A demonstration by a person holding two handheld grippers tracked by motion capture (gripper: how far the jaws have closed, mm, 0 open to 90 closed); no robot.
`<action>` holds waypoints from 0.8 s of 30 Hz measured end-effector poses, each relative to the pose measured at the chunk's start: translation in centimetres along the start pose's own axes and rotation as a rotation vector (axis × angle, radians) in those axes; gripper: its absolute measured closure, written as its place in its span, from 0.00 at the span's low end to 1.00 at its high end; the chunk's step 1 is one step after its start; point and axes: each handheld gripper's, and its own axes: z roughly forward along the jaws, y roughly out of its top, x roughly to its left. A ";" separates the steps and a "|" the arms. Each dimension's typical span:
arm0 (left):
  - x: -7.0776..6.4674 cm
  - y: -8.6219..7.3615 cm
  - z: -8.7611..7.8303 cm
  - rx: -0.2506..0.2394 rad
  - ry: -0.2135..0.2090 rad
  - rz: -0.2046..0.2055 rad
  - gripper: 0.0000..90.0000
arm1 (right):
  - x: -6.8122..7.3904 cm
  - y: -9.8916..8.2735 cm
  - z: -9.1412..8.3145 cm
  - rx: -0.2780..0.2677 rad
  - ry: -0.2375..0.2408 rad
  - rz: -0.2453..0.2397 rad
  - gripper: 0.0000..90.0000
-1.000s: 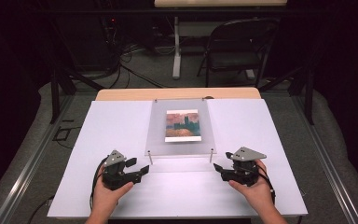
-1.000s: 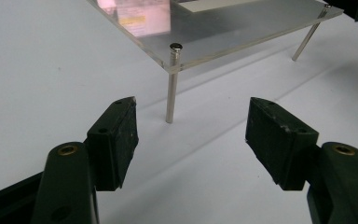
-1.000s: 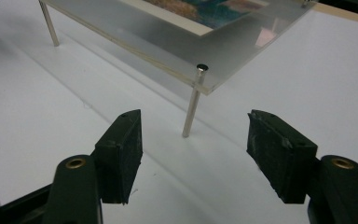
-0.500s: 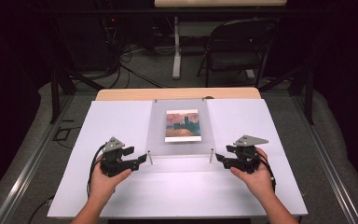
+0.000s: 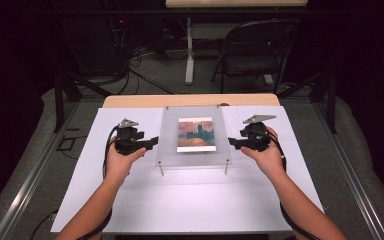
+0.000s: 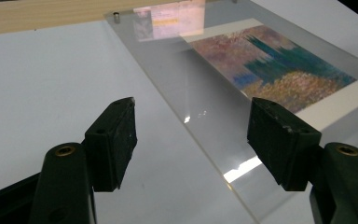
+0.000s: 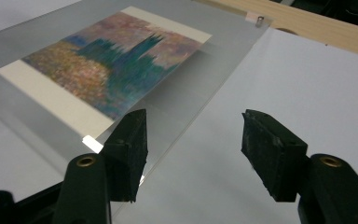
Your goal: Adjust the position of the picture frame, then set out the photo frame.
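A clear acrylic plate stands on short metal pegs in the middle of the white table. Under it lies a painted print in pink, teal and gold. My left gripper is at the plate's left edge, open. In the left gripper view that gripper has the plate's edge running between its spread jaws, and the print lies beyond. My right gripper is at the right edge, also open. In the right gripper view the plate's edge passes between the jaws of that gripper.
A white sheet covers the table, with a wooden strip along its far edge. Beyond the table stand a folding chair and a desk leg among floor cables. Metal rails run along both sides.
Both hands have carried their grippers forward, from near the plate's front corners to its left and right edges. Both stay open.
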 end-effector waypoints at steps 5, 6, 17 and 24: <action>0.6 1.3 1.7 0.018 0.002 -0.021 0.37 | -0.9 1.5 1.8 0.000 -0.013 0.019 0.45; 0.8 1.5 2.0 0.019 0.004 -0.031 0.37 | -1.1 1.7 2.2 0.006 -0.020 0.028 0.45; 2.1 2.6 4.5 0.066 0.017 -0.127 0.39 | -2.2 2.9 5.7 0.017 0.006 0.121 0.44; 1.9 2.9 5.7 0.090 0.007 -0.155 0.38 | -2.1 3.2 6.8 0.038 0.035 0.166 0.41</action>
